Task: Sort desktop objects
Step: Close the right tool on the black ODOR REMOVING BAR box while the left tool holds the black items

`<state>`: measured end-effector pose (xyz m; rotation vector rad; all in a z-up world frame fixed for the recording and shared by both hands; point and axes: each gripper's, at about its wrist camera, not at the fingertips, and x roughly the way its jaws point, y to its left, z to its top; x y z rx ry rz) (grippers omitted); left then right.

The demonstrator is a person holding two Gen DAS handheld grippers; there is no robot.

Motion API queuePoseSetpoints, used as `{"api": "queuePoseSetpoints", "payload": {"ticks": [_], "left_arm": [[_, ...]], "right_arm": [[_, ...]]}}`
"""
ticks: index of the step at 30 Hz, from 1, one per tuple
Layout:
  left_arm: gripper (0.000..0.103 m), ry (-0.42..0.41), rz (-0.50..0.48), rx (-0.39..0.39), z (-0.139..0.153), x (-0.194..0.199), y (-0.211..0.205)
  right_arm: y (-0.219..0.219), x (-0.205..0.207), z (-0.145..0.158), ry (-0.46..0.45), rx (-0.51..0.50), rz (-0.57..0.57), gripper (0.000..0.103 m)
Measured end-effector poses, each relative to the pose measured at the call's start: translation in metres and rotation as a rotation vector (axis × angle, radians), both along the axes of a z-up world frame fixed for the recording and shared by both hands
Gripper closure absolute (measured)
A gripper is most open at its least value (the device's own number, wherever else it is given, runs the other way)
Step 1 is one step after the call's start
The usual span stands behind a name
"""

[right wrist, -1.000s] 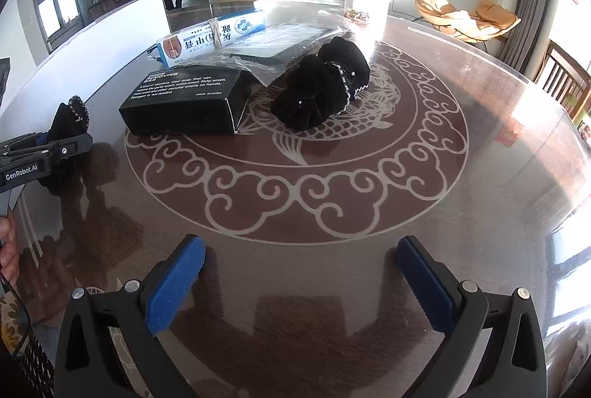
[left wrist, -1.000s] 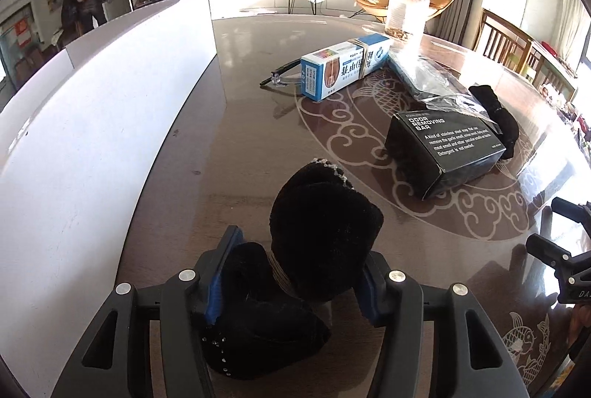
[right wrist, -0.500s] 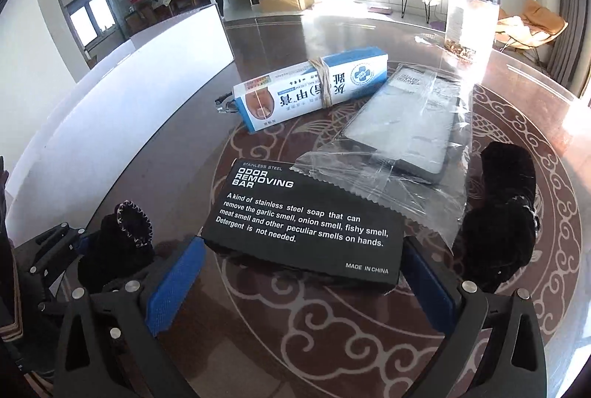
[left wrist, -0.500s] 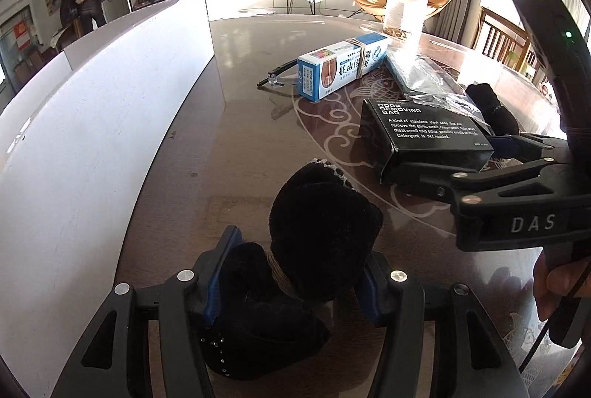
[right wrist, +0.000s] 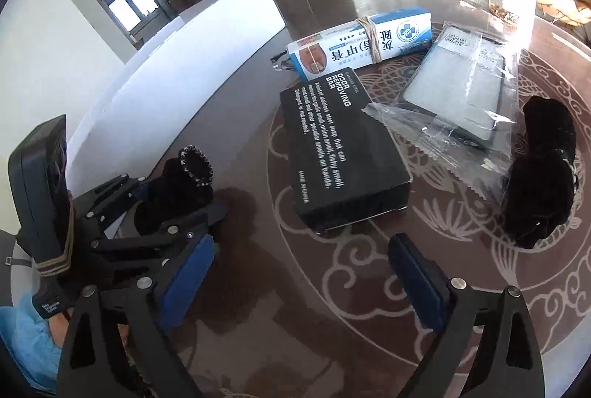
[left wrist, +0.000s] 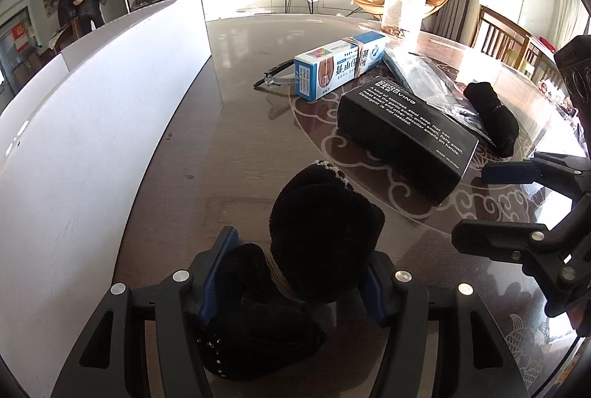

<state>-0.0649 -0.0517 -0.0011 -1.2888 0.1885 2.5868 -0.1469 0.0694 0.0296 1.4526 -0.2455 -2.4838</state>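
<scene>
— Black box (right wrist: 341, 146) first: where does it sit now?

— Flat on the tabletop (right wrist: 258, 287), near the middle of the swirl pattern, and it now lies straight ahead of the right gripper (right wrist: 299, 272). A second ago that gripper faced bare tabletop with the box far off to the left; it has swung over and closed in.

— Is the right gripper holding anything?

— No. Its blue pads are spread wide, one on each side of the box's near end, not touching it.

— And the left gripper (left wrist: 291, 272)?

— Unchanged: pinching a black fuzzy glove (left wrist: 317, 231) low over the near left of the tabletop, beside the white board (left wrist: 92, 139).

— What else is out there?

— A blue and white carton (right wrist: 360, 41) just behind the box, a clear plastic packet (right wrist: 458, 91) overlapping the box's far right corner, and a second black glove (right wrist: 543, 169) at the right.

— So what does it mean?

— My guess: the box is the next pick, and the packet's edge may drag along.
</scene>
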Motion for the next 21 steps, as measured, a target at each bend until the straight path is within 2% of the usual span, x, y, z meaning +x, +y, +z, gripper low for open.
{"api": "queuePoseSetpoints", "payload": {"ticks": [2,8,11,13,15,18,21], "left_arm": [[0.043,-0.001,-0.002,0.003,0.0,-0.001,0.001],[0.043,-0.002,-0.003,0.005,0.0,0.0,0.001],[0.043,-0.001,-0.002,0.004,0.0,-0.001,0.002],[0.043,-0.001,-0.002,0.003,0.0,-0.001,0.002],[0.043,-0.001,-0.003,0.004,0.0,-0.001,0.002],[0.043,-0.002,-0.002,0.004,0.0,-0.001,0.002],[0.043,-0.002,-0.003,0.004,0.0,-0.001,0.002]], "right_arm": [[0.002,-0.005,-0.003,0.004,0.104,0.006,0.001],[-0.007,-0.039,-0.004,0.024,0.115,0.012,0.0],[-0.025,-0.056,-0.008,0.019,0.224,-0.009,0.0],[-0.028,-0.059,-0.009,0.048,0.26,-0.055,0.007],[-0.027,-0.055,-0.004,0.094,0.252,-0.082,0.041],[-0.024,-0.043,-0.003,0.101,0.253,-0.077,0.043],[-0.014,-0.012,-0.003,0.114,0.263,-0.083,0.043]]}}
